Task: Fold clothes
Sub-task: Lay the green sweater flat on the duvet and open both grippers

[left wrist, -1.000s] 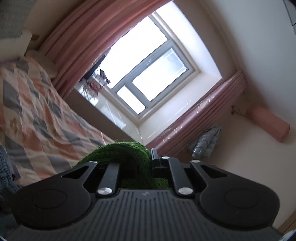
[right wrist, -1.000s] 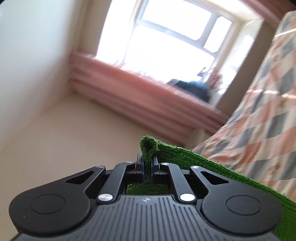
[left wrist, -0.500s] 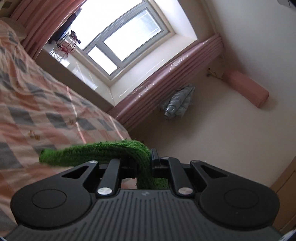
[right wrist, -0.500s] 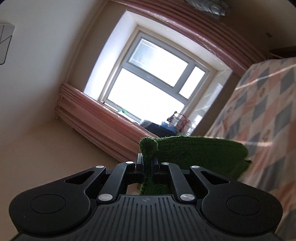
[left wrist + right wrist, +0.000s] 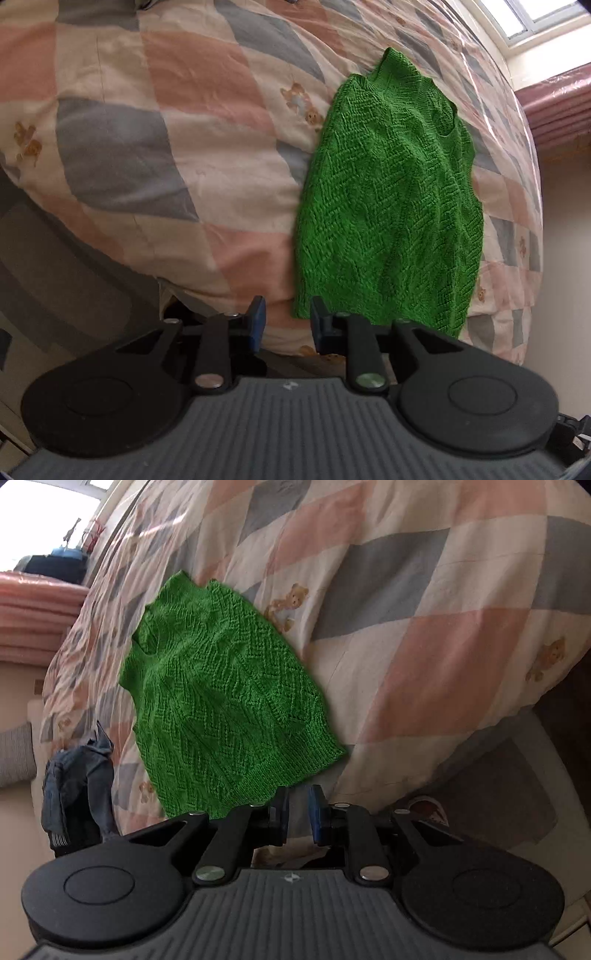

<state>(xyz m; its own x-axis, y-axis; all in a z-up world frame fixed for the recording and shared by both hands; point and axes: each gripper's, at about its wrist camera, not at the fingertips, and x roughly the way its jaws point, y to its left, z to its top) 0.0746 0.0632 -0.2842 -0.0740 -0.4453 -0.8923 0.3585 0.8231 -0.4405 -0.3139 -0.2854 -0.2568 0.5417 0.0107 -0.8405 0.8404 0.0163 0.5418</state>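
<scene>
no readable writing or brand in either view; only a small pale emblem on each tool body, too small to make out.

surroundings: bed covered by a quilt (image 5: 177, 155) in pink, grey and cream diamonds with small bear prints. pink pleated curtain (image 5: 561, 107) and a window corner (image 5: 532, 14) at upper right of the left wrist view. in the right wrist view, a blue-grey denim garment (image 5: 77, 779) hangs at the bed's left edge, near the sweater but apart from it. nothing lies between either tool and the sweater.

green knitted sweater (image 5: 388, 192) lies spread flat on the quilt, hem toward the near bed edge, neck end away.

left tool (image 5: 284, 321): jaws apart with a clear gap, nothing between them; hem corner sits just beyond the right-hand finger.

right tool (image 5: 297, 812): jaws parted by a narrower gap, holding nothing; hem edge just up-left of the tips.
</scene>
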